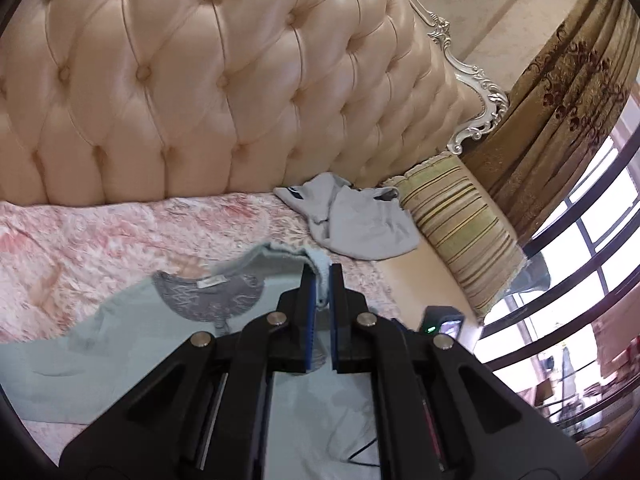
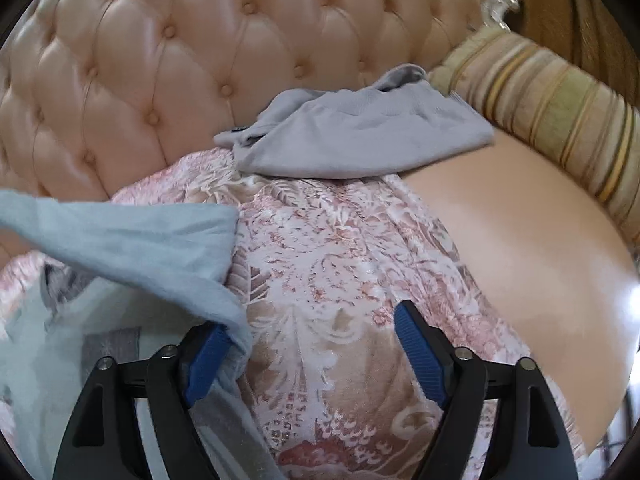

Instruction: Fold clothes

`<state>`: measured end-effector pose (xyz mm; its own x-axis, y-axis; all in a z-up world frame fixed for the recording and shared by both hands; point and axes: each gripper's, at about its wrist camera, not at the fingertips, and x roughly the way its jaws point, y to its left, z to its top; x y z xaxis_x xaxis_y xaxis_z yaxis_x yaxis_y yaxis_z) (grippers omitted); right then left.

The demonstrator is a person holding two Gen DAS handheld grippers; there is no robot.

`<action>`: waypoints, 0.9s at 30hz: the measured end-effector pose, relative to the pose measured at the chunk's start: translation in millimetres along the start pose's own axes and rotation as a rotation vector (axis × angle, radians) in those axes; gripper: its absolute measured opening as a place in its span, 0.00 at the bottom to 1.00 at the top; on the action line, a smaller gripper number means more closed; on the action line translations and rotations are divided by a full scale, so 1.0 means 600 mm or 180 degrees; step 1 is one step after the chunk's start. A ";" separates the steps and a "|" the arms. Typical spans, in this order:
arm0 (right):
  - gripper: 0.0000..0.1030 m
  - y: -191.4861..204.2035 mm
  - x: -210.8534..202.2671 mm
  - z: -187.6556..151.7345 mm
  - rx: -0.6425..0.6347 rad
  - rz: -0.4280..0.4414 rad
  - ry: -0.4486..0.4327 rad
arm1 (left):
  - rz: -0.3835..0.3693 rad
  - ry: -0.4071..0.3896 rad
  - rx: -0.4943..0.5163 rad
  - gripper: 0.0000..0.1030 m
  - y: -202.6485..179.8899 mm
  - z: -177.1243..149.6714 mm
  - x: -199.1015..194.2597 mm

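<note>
A pale blue-green shirt (image 1: pixel 120 340) with a grey patterned neck lining lies spread on the pink floral bedspread (image 1: pixel 80 240). My left gripper (image 1: pixel 321 270) is shut on a fold of the shirt's edge, lifted a little off the bed. In the right wrist view that raised fold (image 2: pixel 140 248) stretches across the left side and drapes over the left finger. My right gripper (image 2: pixel 314 320) stands open over the bedspread (image 2: pixel 340 260), and its pads press on nothing. A second, grey garment (image 1: pixel 360 220) (image 2: pixel 360 140) lies crumpled by the headboard.
A tufted beige headboard (image 1: pixel 200 80) backs the bed. A striped bolster (image 1: pixel 460 232) (image 2: pixel 560 112) lies along the bed's right edge beside a smooth tan surface (image 2: pixel 520 240). A small black device with a green light (image 1: pixel 442 322) sits near the gripper. Curtains and a window (image 1: pixel 580 240) are at the right.
</note>
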<state>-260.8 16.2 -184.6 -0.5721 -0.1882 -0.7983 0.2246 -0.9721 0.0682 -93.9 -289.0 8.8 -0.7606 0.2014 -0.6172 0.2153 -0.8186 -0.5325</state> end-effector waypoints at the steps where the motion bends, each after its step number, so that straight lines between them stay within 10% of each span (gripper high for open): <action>1: 0.80 -0.003 0.001 -0.001 0.0028 0.0011 0.0003 | 0.0034 0.0009 -0.0049 0.06 0.014 -0.007 0.000; 10: 0.80 -0.003 0.003 -0.005 0.0016 0.0042 0.0015 | 0.0373 0.0306 -0.0506 0.06 0.164 -0.093 0.042; 27: 0.82 0.000 0.009 -0.010 -0.0179 0.0066 0.0151 | 0.0855 0.0799 -0.0278 0.07 0.191 -0.234 0.115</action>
<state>-259.2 16.2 -192.5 -0.5291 -0.1999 -0.8247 0.2807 -0.9584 0.0522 -35.7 -293.3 -176.0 -0.4985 0.1201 -0.8585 0.4465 -0.8133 -0.3730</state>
